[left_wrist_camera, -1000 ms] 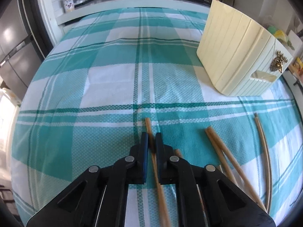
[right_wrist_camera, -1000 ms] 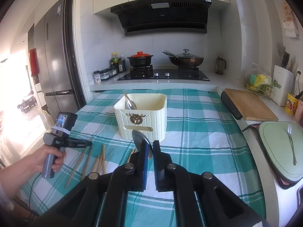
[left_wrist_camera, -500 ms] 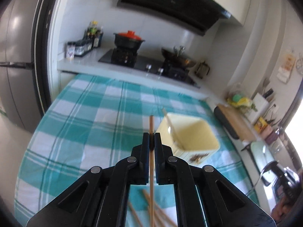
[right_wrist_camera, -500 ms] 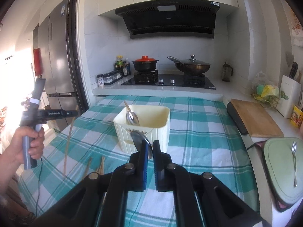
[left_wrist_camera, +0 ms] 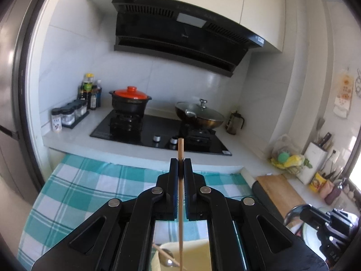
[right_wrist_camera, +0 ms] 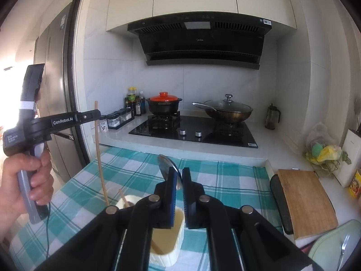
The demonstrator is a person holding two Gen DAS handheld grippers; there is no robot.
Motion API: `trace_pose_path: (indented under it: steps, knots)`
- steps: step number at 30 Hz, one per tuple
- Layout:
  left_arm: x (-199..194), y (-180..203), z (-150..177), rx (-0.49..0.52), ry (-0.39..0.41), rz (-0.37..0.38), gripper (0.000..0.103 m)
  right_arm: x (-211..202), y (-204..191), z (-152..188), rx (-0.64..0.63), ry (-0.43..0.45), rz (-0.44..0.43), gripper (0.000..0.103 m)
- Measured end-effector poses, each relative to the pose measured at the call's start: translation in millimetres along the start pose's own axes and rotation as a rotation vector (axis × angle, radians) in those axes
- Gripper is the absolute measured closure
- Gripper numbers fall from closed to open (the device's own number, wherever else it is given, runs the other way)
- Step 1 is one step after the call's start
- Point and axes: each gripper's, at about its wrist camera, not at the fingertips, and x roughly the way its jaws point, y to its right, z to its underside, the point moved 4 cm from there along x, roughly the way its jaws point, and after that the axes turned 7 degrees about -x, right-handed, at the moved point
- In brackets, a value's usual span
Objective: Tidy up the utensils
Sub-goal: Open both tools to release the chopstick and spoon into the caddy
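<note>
My left gripper (left_wrist_camera: pixel 180 161) is shut on a wooden chopstick (left_wrist_camera: pixel 180 203) that hangs nearly upright, high above the table. Its lower end comes down over the cream utensil holder (left_wrist_camera: pixel 194 254), where a spoon (left_wrist_camera: pixel 168 263) rests inside. In the right wrist view a hand carries that left gripper (right_wrist_camera: pixel 98 115), and the chopstick (right_wrist_camera: pixel 100 158) reaches the left rim of the holder (right_wrist_camera: pixel 167 239). My right gripper (right_wrist_camera: pixel 179 172) is shut on a metal spoon (right_wrist_camera: pixel 167 166), bowl upward, directly above the holder. A wooden handle (right_wrist_camera: pixel 123 195) leans in the holder.
The teal checked tablecloth (right_wrist_camera: pixel 225 180) covers the table. A wooden cutting board (right_wrist_camera: pixel 304 201) and a green tray (right_wrist_camera: pixel 331 244) with a fork (right_wrist_camera: pixel 343 248) lie at the right. Behind are the hob with a red-lidded pot (right_wrist_camera: pixel 164 103) and a wok (right_wrist_camera: pixel 230 110). A fridge (right_wrist_camera: pixel 54 67) stands at the left.
The left gripper lifted the chopstick off the cloth and carried it up over the holder. The right gripper, spoon in its grip, moved forward until the holder lay beneath it.
</note>
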Motion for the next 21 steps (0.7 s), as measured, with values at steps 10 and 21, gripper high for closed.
trace_pose_path:
  steps: [10,21]
  knots:
    - [51.8,-18.6,83.8,0.020,-0.253,-0.036,0.100,103.3,-31.8,52.5,-0.050,-0.212,-0.163,0.097]
    - [-49.9,-41.8,108.1,0.088,-0.411,-0.093,0.024,42.6,-37.0,62.1,-0.045,-0.280,-0.155,0.044]
